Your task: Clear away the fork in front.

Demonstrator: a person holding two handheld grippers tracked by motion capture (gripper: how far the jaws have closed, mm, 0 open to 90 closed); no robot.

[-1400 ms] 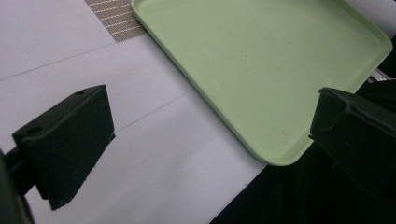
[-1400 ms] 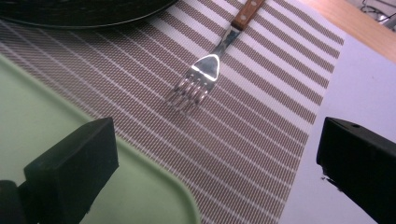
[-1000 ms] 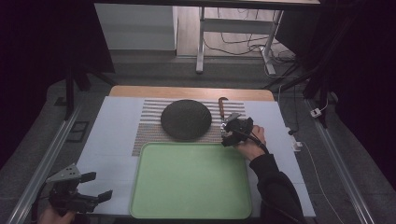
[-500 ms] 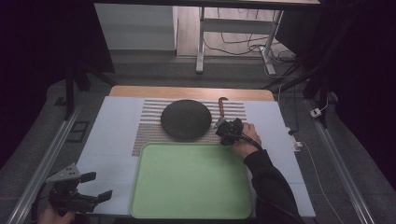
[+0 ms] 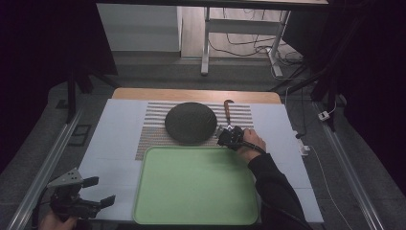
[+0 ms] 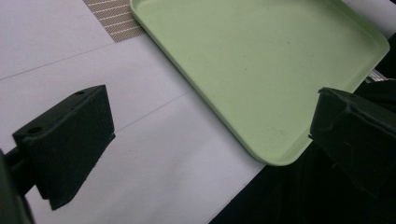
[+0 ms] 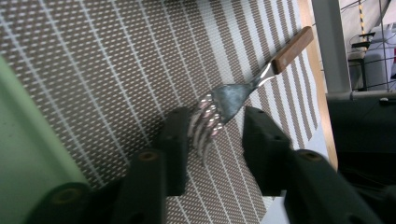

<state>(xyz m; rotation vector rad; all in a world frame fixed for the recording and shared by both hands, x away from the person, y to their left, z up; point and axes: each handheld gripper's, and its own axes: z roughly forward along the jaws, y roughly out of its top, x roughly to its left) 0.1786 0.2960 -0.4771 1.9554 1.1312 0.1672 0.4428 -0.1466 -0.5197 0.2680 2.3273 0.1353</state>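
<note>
1. The right gripper (image 7: 212, 135) stood low over the striped woven placemat (image 5: 153, 136), its jaws either side of the tines of a wooden-handled fork (image 7: 243, 88). The jaws had just been closing, and the tines lay between them.
2. One pad looked to be touching the tines while a gap remained at the other, so the fork was probably not yet clamped; the angle left this uncertain.
3. The fork lay flat on the placemat, just right of the dark round plate (image 5: 190, 122) and beyond the far edge of the green tray (image 5: 191, 211), its handle pointing away from the person.
4. The left gripper (image 5: 79, 201) hung wide apart and empty over the white table cover (image 6: 154, 177), near the tray's near left corner.
5. Risks from here:
   - A grip on the tines alone is far from the handle's weight, so the fork could pivot or droop when lifted.
   - Thin, smooth tines could slip or twist out between the pads if the squeeze lands off-centre.
   - Pads pressed this low might snag the placemat's weave and drag it, nudging the plate.
</note>
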